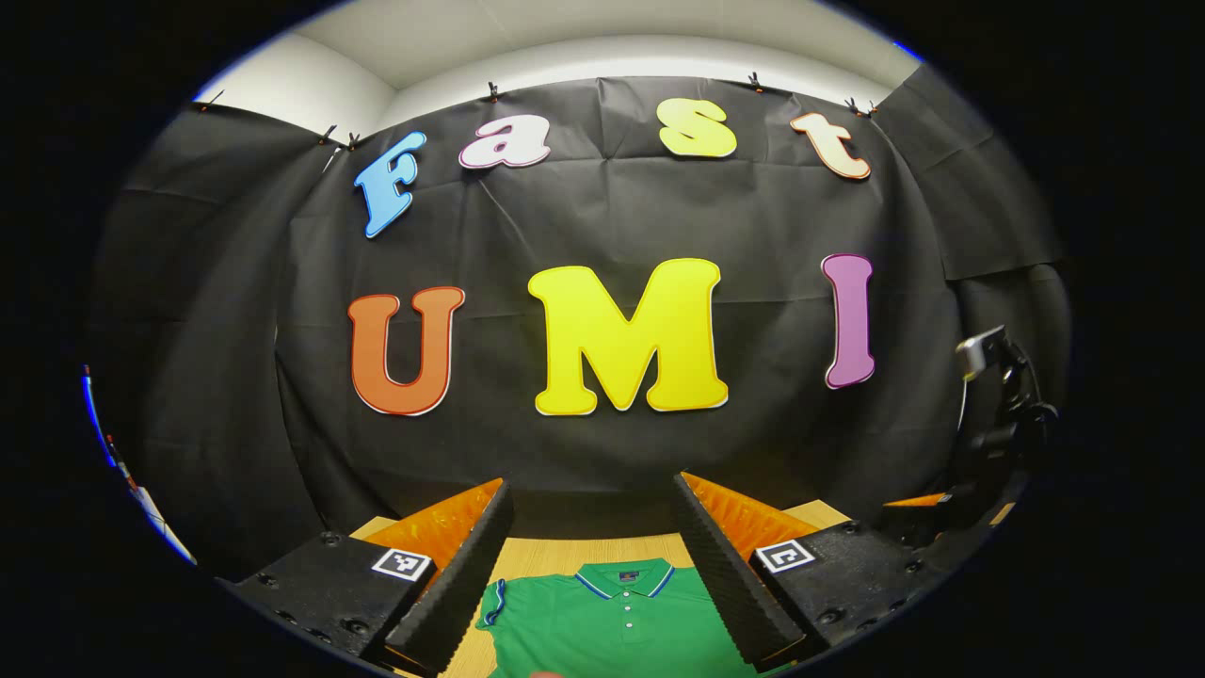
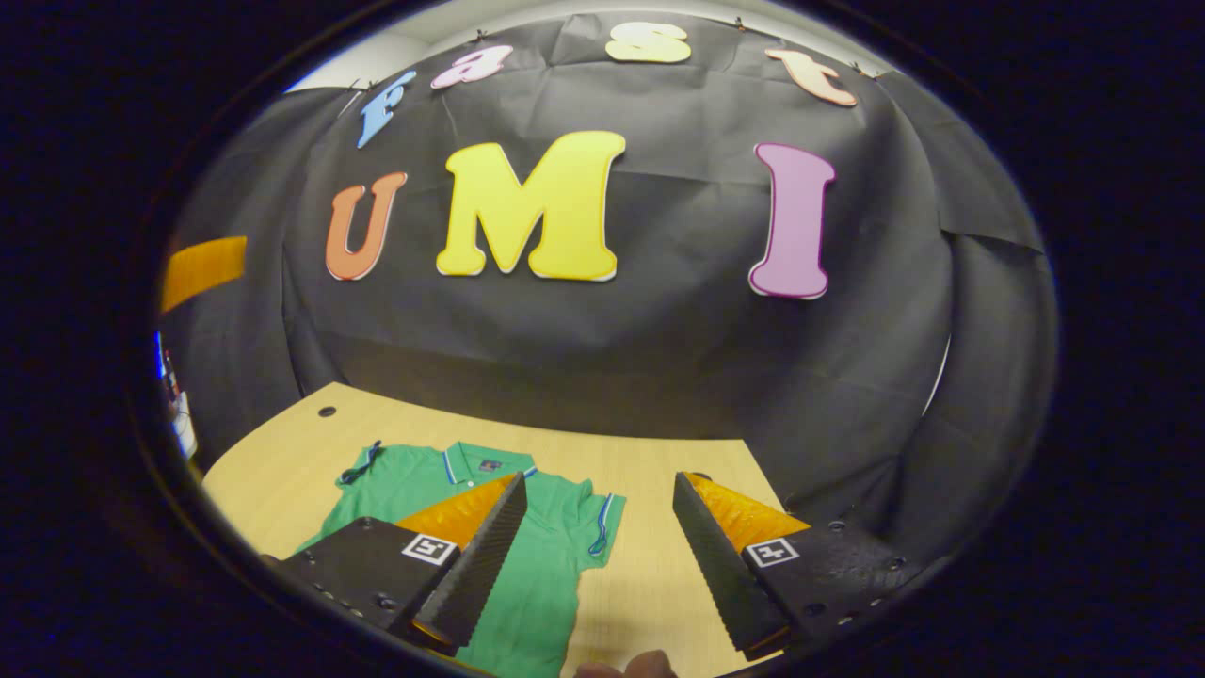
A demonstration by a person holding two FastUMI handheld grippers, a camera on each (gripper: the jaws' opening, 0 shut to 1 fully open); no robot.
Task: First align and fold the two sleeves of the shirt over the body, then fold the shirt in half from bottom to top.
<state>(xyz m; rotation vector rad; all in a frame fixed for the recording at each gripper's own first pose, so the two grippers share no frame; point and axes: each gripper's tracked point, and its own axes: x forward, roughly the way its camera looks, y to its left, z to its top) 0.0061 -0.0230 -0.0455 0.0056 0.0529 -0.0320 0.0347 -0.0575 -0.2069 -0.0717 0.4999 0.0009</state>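
Left hand-held gripper (image 1: 593,565) spread above shirt (image 1: 612,621), table (image 2: 650,565) bare beside

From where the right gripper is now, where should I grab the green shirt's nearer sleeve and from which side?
Take the right sleeve at its blue-trimmed cuff, coming in from the bare table beside it. The green shirt lies flat, collar toward the wall, and that cuff edge sticks out, probably easiest to pinch. The right gripper is open above it.

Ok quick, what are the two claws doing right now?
Left claw: open, holding nothing, above the green shirt.
Right claw: open, holding nothing.
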